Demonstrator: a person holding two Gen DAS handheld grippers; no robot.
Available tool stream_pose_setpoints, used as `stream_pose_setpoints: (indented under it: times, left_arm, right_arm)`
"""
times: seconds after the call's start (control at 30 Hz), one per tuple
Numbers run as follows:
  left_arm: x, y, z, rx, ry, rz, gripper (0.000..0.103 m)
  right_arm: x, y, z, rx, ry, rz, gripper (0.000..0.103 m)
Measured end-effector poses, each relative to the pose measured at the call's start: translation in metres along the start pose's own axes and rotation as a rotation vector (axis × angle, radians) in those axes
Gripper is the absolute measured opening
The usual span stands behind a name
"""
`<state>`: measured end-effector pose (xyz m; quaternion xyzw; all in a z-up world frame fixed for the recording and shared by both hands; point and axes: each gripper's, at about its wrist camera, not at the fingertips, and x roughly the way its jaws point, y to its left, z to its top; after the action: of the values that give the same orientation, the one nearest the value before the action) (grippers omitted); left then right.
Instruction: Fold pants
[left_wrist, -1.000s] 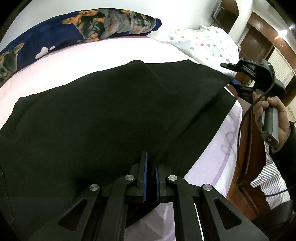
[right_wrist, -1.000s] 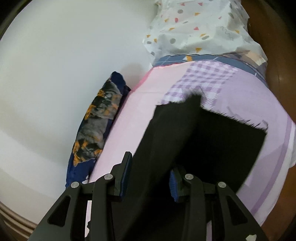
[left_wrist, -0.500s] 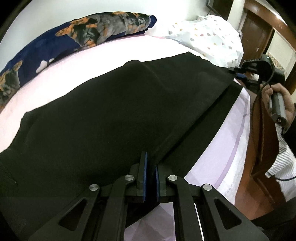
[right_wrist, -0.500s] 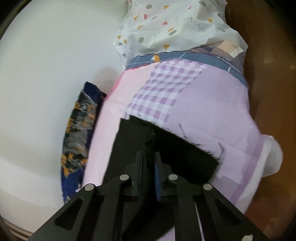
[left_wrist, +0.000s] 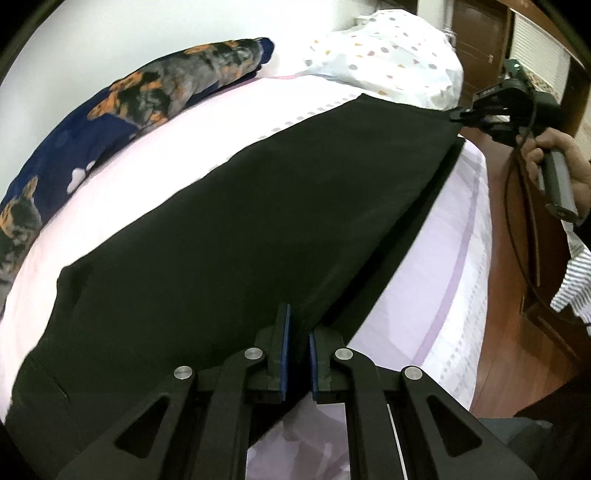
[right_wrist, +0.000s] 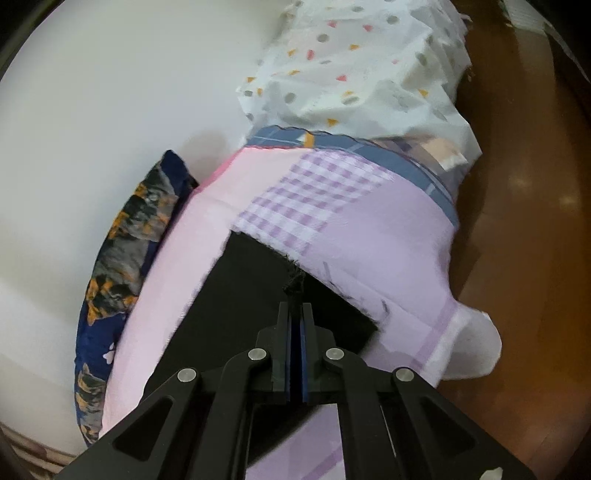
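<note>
I have pants (left_wrist: 236, 236) flat on bed (left_wrist: 454, 258), stretched between both tools. Left hand-held gripper (left_wrist: 297, 332) clamped on near edge; right hand-held gripper (right_wrist: 294, 314) just closed, pinching cuff corner. Legs seem already stacked; crosswise folds still left, I judge.

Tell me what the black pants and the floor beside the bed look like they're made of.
The black pants look like a soft matte woven fabric: they drape without shine and show a frayed hem. The floor looks like polished wood or wood-look laminate: reddish brown with glossy light reflections.
</note>
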<state>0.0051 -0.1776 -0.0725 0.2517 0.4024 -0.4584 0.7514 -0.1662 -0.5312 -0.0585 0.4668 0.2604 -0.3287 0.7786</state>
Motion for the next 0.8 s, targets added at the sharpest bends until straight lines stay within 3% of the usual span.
stream_pose_setpoints:
  times: [0.2, 0.37, 0.47, 0.57, 0.73, 0.8]
  left_arm:
    - [0.006, -0.004, -0.003, 0.009, 0.023, -0.014, 0.009]
    - [0.009, -0.002, -0.005, -0.026, 0.031, -0.031, 0.013]
    - [0.008, 0.002, -0.004, -0.072, 0.044, -0.074, 0.024]
    - [0.002, 0.005, -0.004, -0.096, 0.038, -0.12, 0.046]
    - [-0.031, 0.038, -0.007, -0.214, -0.057, -0.173, 0.054]
    - [-0.043, 0.062, -0.011, -0.29, -0.101, -0.152, 0.057]
  right_arm:
    - [0.007, -0.011, -0.006, 0.012, 0.011, -0.031, 0.004]
    - [0.01, -0.018, -0.006, -0.016, -0.003, -0.121, 0.01]
    - [0.004, -0.023, -0.003, -0.004, -0.009, -0.148, 0.019]
    - [-0.005, -0.025, 0.001, -0.006, -0.027, -0.198, 0.028]
    - [-0.02, 0.013, 0.006, -0.114, -0.083, -0.19, 0.028]
    - [-0.017, 0.047, 0.001, -0.196, -0.061, -0.121, 0.028]
